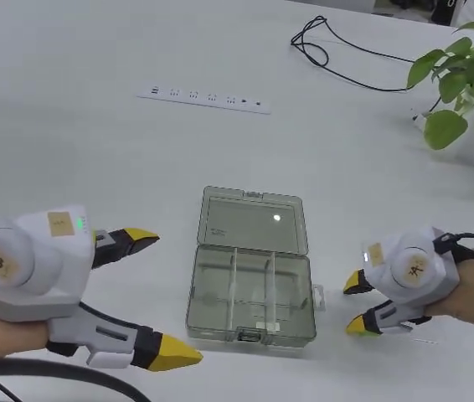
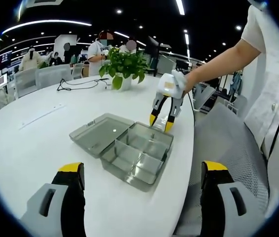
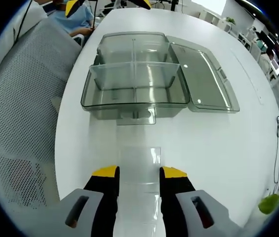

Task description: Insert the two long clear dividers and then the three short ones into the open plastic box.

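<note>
The clear grey plastic box (image 1: pixel 250 325) lies open in the middle of the white table, with its lid (image 1: pixel 254 222) folded flat behind it. Two long dividers and short cross pieces stand inside it. In the right gripper view the box (image 3: pixel 134 106) is straight ahead. A short clear divider (image 3: pixel 139 158) sits between my right gripper's (image 3: pixel 139 172) jaws, its edges against their inner faces. In the head view the right gripper (image 1: pixel 358 304) is just right of the box. My left gripper (image 1: pixel 162 296) is wide open and empty, left of the box (image 2: pixel 139 153).
A white power strip (image 1: pixel 203 96) lies at the back of the table, with a black cable (image 1: pixel 337 59) and a potted plant (image 1: pixel 467 75) at the back right. A grey mesh chair (image 3: pixel 21 123) stands past the table's near edge. People sit in the background.
</note>
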